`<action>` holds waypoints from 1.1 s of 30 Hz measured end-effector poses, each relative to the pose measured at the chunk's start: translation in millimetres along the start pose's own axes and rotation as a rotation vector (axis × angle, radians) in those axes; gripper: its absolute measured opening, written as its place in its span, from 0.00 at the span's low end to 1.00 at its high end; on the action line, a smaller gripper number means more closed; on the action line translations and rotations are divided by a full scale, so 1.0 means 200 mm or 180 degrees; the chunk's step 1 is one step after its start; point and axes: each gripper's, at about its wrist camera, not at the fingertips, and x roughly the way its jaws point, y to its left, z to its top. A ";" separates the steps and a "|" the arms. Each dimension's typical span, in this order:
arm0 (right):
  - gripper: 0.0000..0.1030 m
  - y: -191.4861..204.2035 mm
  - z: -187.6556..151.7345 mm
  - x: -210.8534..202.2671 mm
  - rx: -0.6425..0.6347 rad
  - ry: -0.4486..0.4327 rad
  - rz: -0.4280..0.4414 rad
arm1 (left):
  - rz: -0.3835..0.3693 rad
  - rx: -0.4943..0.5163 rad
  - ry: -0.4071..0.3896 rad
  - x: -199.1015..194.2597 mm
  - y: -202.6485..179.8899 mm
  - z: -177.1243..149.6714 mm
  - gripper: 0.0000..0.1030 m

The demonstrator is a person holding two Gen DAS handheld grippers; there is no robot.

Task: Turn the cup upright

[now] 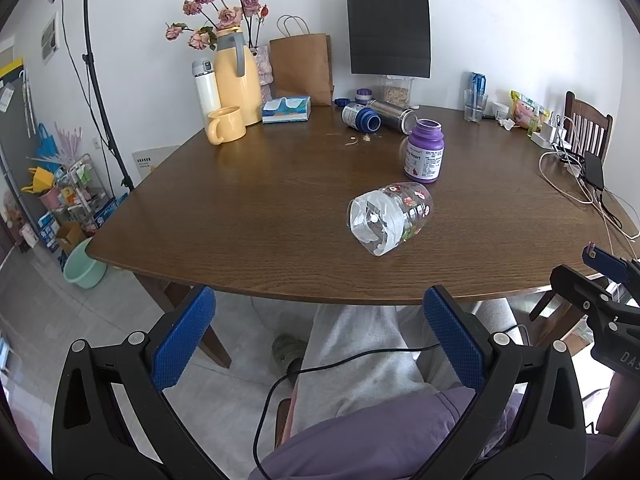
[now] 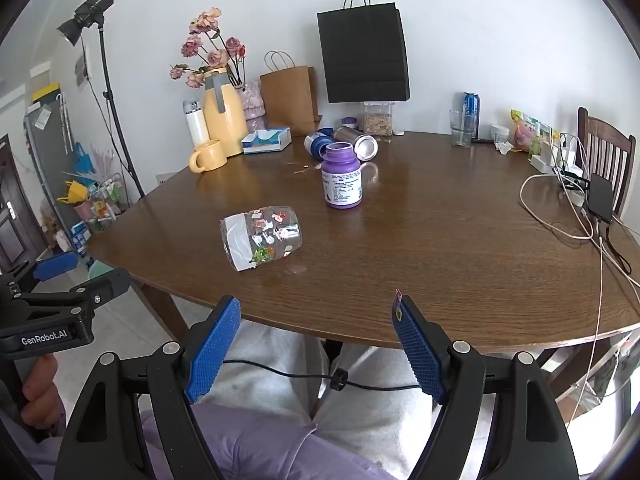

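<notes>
The cup [image 1: 390, 220] [image 2: 262, 238] is clear plastic with small stickers and white tape around its base. It lies on its side on the brown table [image 1: 260, 200] [image 2: 440, 248], near the front edge. My left gripper [image 1: 320, 296] [image 2: 80, 274] is open and hangs just off the table's front edge, short of the cup and above a person's lap. My right gripper [image 2: 316, 304] [image 1: 584, 268] is open too, at the same edge and to the right of the cup. Neither gripper touches anything.
A purple bottle [image 1: 424, 152] [image 2: 342, 178] stands upright just behind the cup. Farther back are toppled bottles [image 1: 362, 116], a tissue box [image 1: 286, 109], a yellow mug [image 1: 226, 124] and a yellow jug [image 1: 236, 80]. Cables [image 2: 560, 220] trail over the table's right side beside a chair [image 2: 604, 156].
</notes>
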 end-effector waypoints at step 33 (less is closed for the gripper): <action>0.80 0.06 0.55 -0.41 -0.0739 -0.0334 0.0244 | 0.0224 -0.0215 -0.0338 -0.10 0.16 0.16 1.00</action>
